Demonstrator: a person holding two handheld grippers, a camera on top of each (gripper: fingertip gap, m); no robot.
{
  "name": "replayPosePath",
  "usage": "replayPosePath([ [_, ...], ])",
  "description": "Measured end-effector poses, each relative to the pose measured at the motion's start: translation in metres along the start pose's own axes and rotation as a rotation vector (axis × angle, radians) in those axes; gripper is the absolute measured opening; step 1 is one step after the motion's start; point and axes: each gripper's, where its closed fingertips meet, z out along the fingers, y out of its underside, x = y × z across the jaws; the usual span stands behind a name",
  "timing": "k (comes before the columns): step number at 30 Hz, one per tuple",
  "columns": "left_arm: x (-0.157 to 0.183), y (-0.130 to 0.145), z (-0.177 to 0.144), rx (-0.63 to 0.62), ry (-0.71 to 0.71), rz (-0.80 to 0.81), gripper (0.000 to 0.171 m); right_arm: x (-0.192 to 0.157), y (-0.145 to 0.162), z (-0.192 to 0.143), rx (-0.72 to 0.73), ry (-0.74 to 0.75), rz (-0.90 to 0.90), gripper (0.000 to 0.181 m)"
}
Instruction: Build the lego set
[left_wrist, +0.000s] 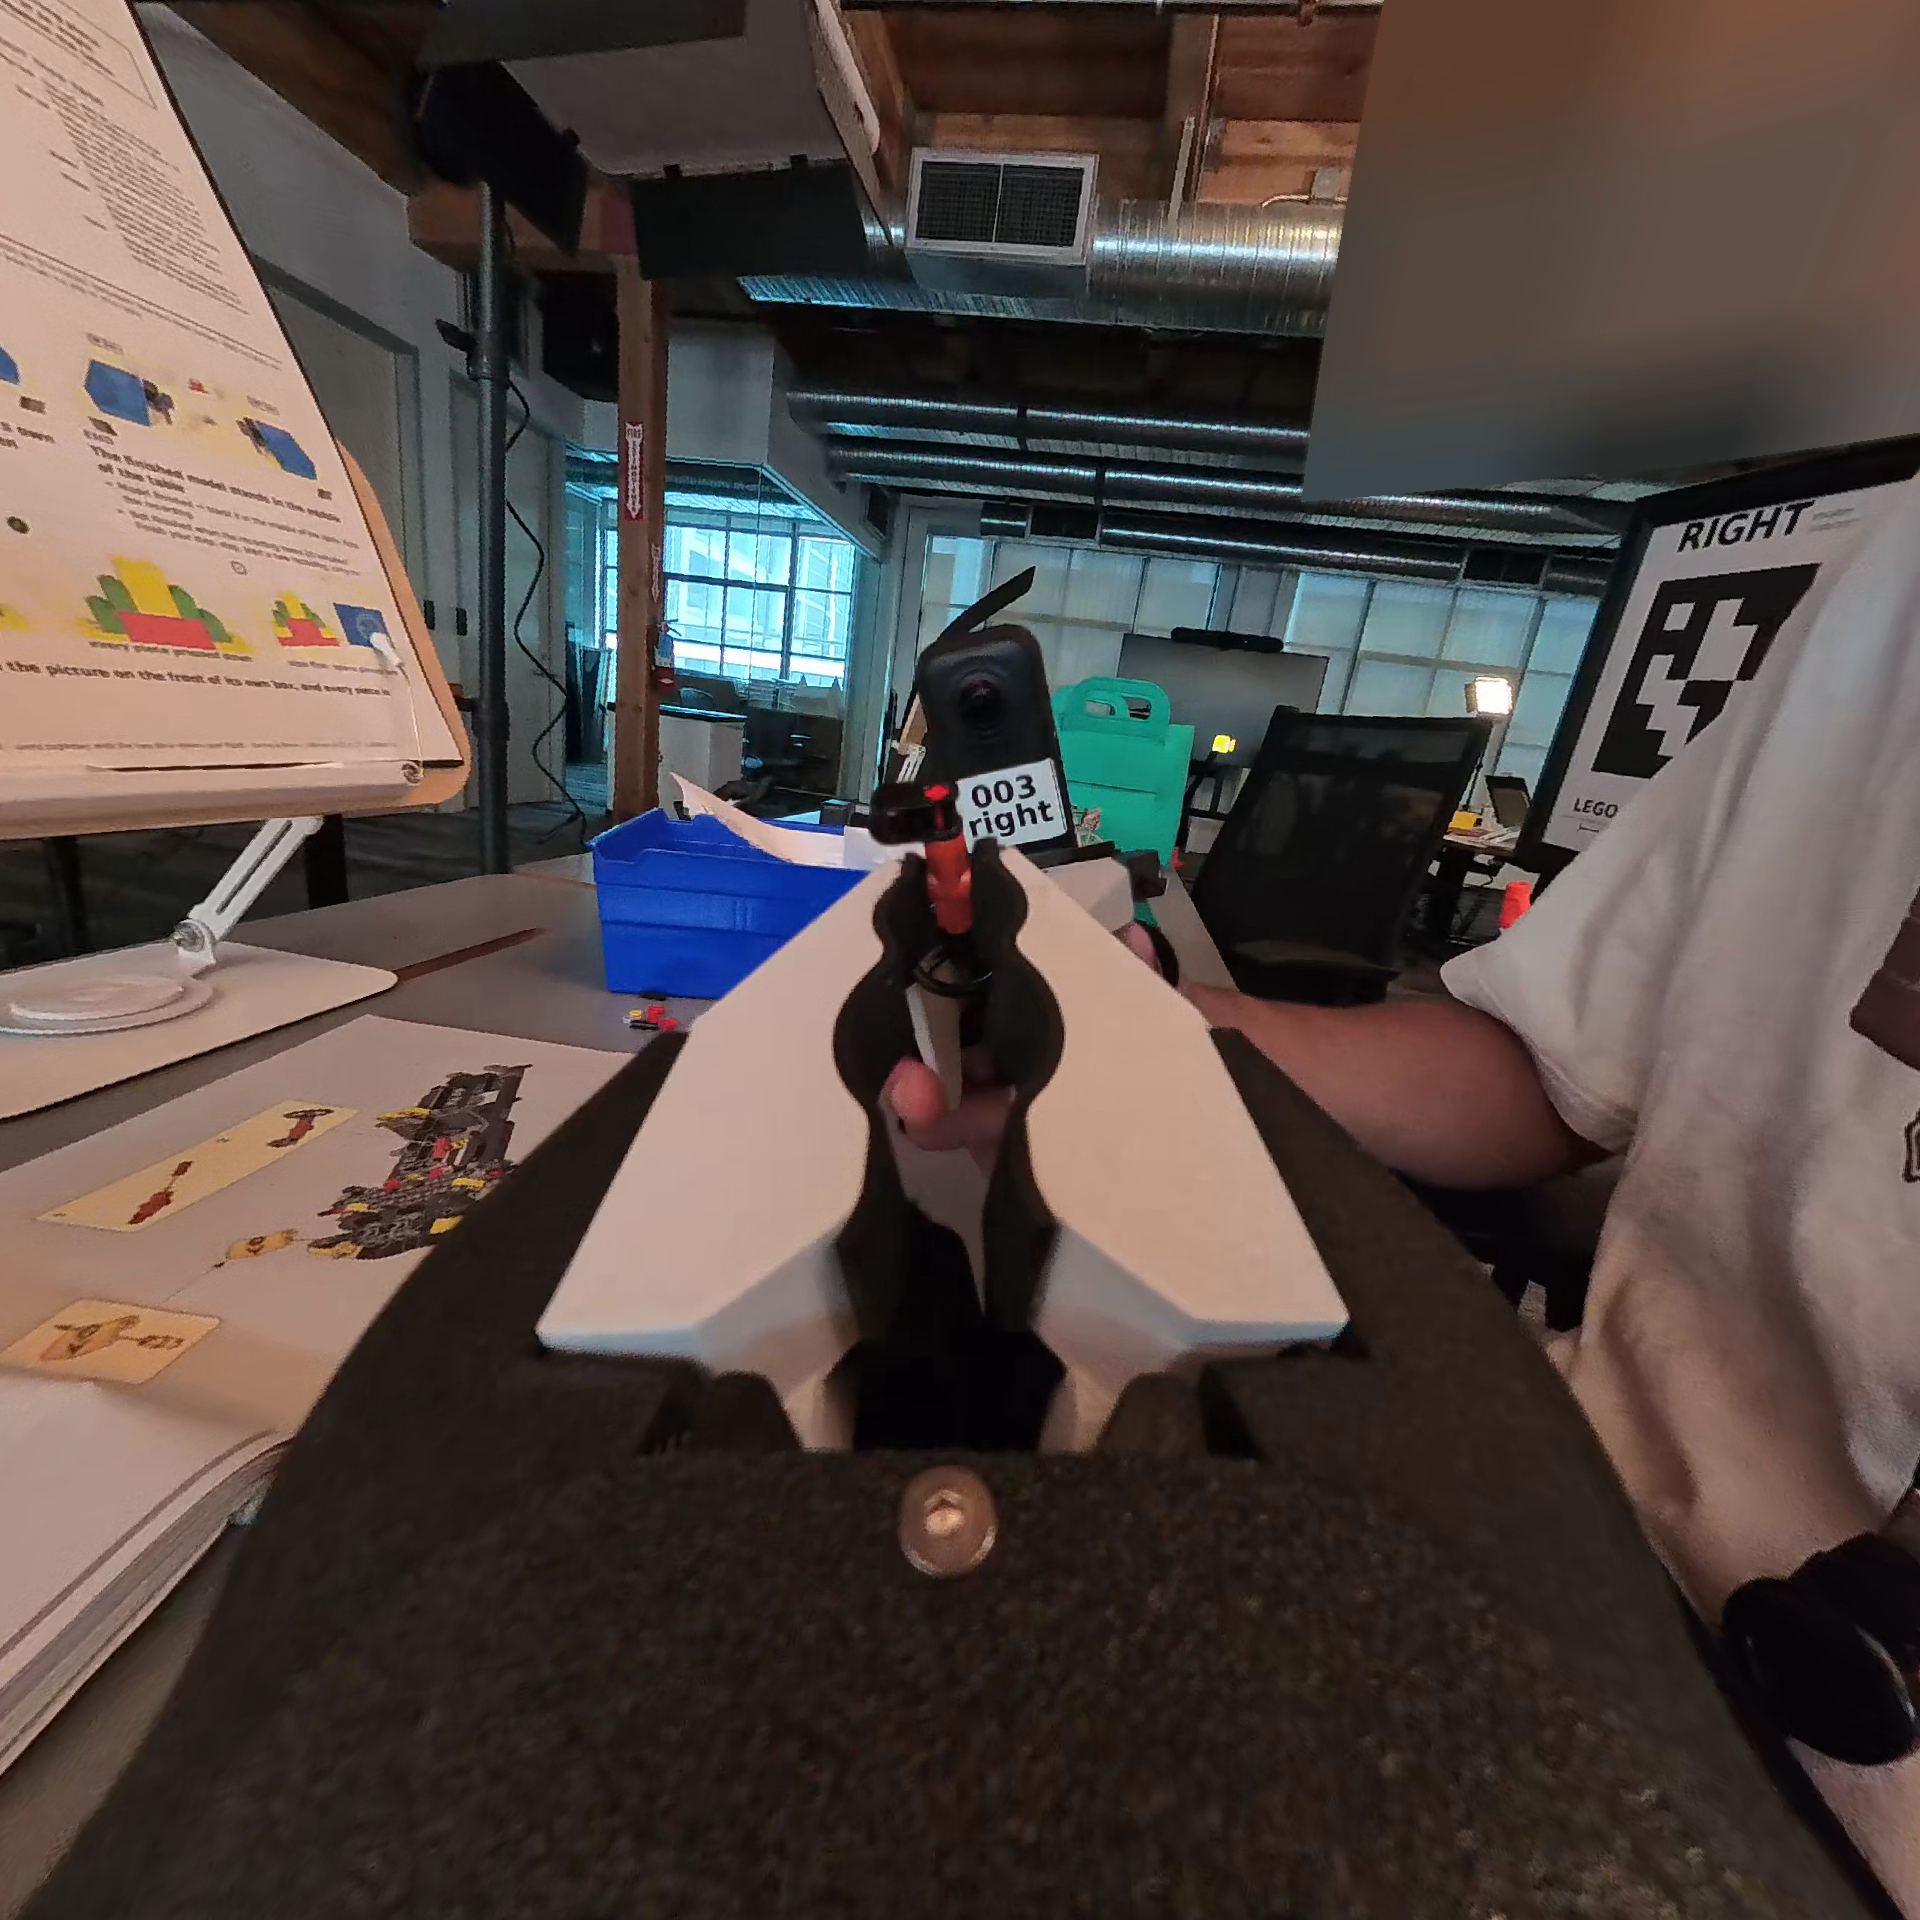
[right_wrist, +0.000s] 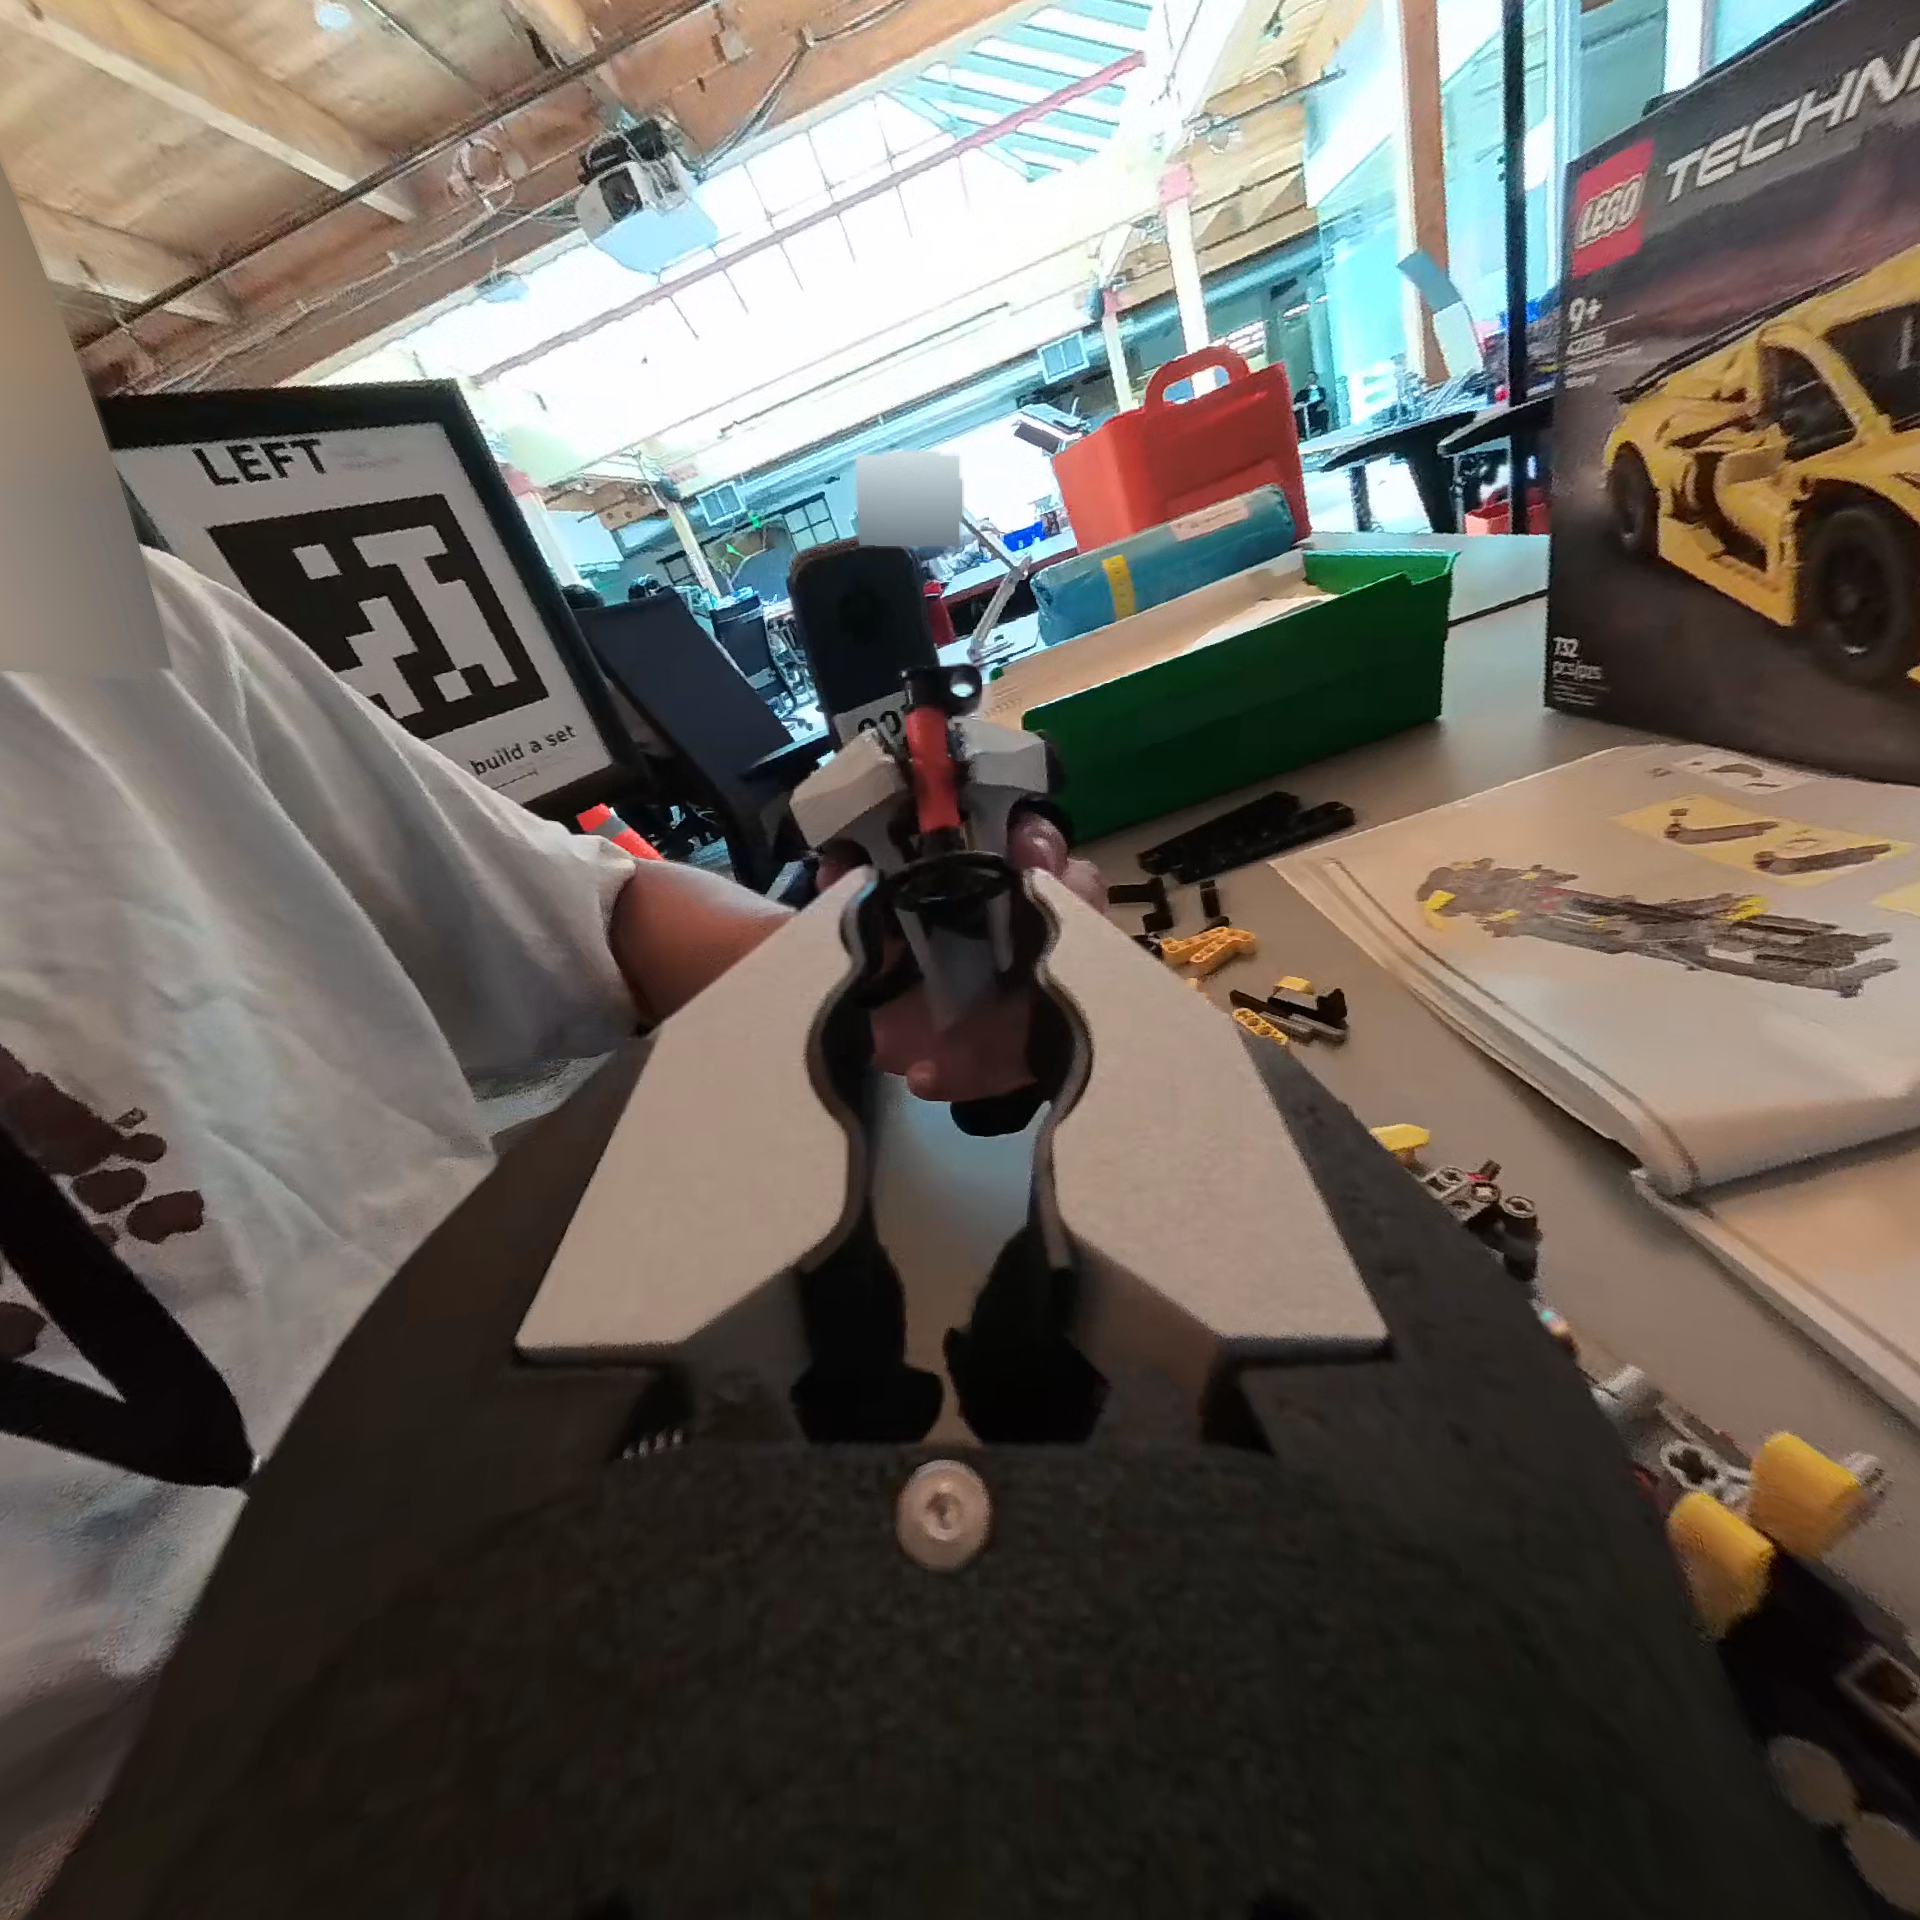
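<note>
Above the tabletop (right_wrist: 1496, 675), both grippers meet at a red axle (left_wrist: 948, 883): left gripper (left_wrist: 951, 914) fingers clamp it (right gripper (right_wrist: 951, 914) fingers hold its black ring (right_wrist: 951, 883)).

A grey tabletop (left_wrist: 488, 966) runs across the near scene in a large open workshop. Overhead are exposed wooden beams (right_wrist: 208, 135), silver ventilation ducts (left_wrist: 1205, 249) and a white vent grille (left_wrist: 1000, 203); in the right wrist view a bright skylight (right_wrist: 790, 218) floods the ceiling with daylight. Far back, tall gridded windows (left_wrist: 758, 603) glow blue-white. A wooden post (left_wrist: 636, 540) stands left of them, and a black mesh office chair (left_wrist: 1340, 831) sits beyond the tabletop on the right.
</note>
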Motion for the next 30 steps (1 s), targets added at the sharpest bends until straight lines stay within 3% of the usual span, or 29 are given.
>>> replayPosePath([
  [10, -0.007, 0.022, -0.007, -0.161, -0.06, 0.079, 0.004, 0.014, 0.009, -0.018, -0.109, 0.032, 0.049, 0.022],
  [15, -0.018, 0.034, -0.011, -0.261, -0.096, 0.026, 0.015, 0.032, 0.008, -0.042, -0.153, 0.071, 0.09, 0.023],
  [19, -0.027, 0.059, -0.017, -0.426, -0.104, -0.065, 0.024, 0.043, 0.049, -0.071, -0.459, 0.097, 0.09, 0.023],
  [22, -0.026, 0.083, -0.021, -0.563, -0.102, -0.057, 0.026, 0.034, 0.065, -0.083, -0.594, 0.075, 0.052, 0.023],
  [25, -0.021, 0.1, -0.022, -0.651, -0.089, -0.017, 0.025, 0.055, 0.059, -0.099, -0.638, 0.205, -0.041, 0.023],
  [30, -0.012, 0.113, -0.023, -0.714, -0.056, -0.022, 0.022, 0.087, 0.034, -0.132, -0.628, 0.385, -0.035, 0.023],
])
